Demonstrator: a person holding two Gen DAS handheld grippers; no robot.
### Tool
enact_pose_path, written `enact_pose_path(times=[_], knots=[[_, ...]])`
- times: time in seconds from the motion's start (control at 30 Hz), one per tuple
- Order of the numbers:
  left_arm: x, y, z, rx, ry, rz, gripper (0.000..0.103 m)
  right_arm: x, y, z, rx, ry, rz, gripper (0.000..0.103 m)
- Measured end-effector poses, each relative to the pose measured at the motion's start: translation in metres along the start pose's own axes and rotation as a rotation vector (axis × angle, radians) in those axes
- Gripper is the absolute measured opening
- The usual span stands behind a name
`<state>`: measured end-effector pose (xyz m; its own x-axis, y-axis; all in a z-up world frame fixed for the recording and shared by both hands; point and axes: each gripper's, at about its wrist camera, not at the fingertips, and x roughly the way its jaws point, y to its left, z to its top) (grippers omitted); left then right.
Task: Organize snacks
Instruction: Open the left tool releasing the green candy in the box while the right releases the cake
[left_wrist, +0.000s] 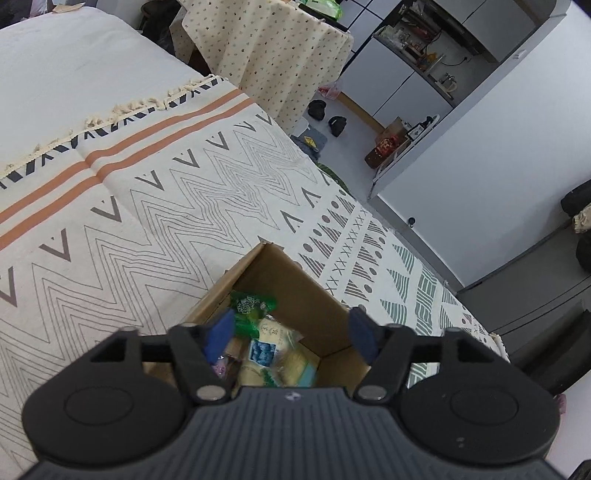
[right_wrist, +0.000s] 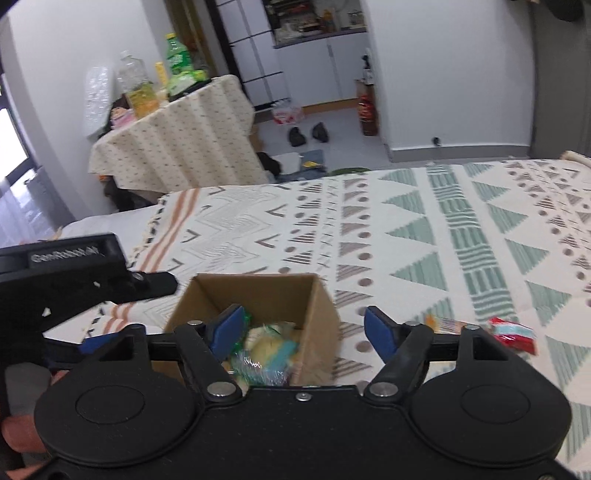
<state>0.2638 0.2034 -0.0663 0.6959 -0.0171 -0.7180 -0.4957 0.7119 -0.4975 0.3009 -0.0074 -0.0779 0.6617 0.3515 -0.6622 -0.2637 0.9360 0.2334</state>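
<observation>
2 grippers hang over an open cardboard box (left_wrist: 295, 295) that sits on a patterned blanket (left_wrist: 147, 229) spread across a bed. The left gripper (left_wrist: 291, 332) has its blue-padded fingers (left_wrist: 221, 329) spread wide apart, nothing between them, and it looks straight down into the box. Inside lie several snack packets: a green one (left_wrist: 255, 304) against the far wall, a clear pale one with a blue label (left_wrist: 264, 350) nearer the middle, and a yellowish packet (left_wrist: 295, 369) beside it — they overlap, so an exact count cannot be told.

The right gripper (right_wrist: 303, 330) is likewise spread, holding nothing, with its left finger (right_wrist: 229, 326) over the box opening and its right finger outside the box wall, above the blanket. In the right wrist view the box (right_wrist: 321, 314) shows its contents partly blurred: a pale yellow packet (right_wrist: 266, 341) and a crinkled clear wrapper (right_wrist: 258, 369) near the front. The left gripper's black body (right_wrist: 66, 280) reaches in from the left edge of this view, just beside the box.

2 snacks lie outside the box on the blanket, to its right: a red-and-white packet (right_wrist: 513, 334) well apart from the box, and an orange-tinted one (right_wrist: 447, 325) partly hidden behind the right gripper's frame.

Beyond the bed stand a table draped in a dotted cloth (right_wrist: 177, 140) with bottles (right_wrist: 177, 62) on top, and a pair of dark shoes (right_wrist: 308, 134) on the floor.
</observation>
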Motion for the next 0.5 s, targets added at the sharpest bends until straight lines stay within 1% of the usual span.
enact_pose_path(times=[0.07, 0.17, 0.2, 0.37, 0.5], knots=[[-0.001, -0.001, 0.0, 0.004, -0.003, 0.003, 0.073, -0.007, -0.003, -0.002, 0.0, -0.007, -0.031, 0.077], [-0.004, -0.004, -0.001, 0.015, 0.003, 0.004, 0.082, -0.019, -0.008, -0.004, -0.005, -0.013, -0.071, 0.08], [-0.006, -0.005, -0.002, 0.024, 0.008, -0.002, 0.083, -0.023, -0.01, -0.005, -0.007, -0.015, -0.084, 0.081], [-0.014, -0.02, -0.015, 0.115, 0.036, -0.049, 0.089, -0.049, -0.022, -0.007, -0.005, -0.029, -0.144, 0.083], [-0.022, -0.035, -0.032, 0.197, 0.063, -0.105, 0.089, -0.072, -0.032, -0.012, 0.002, -0.05, -0.207, 0.085]])
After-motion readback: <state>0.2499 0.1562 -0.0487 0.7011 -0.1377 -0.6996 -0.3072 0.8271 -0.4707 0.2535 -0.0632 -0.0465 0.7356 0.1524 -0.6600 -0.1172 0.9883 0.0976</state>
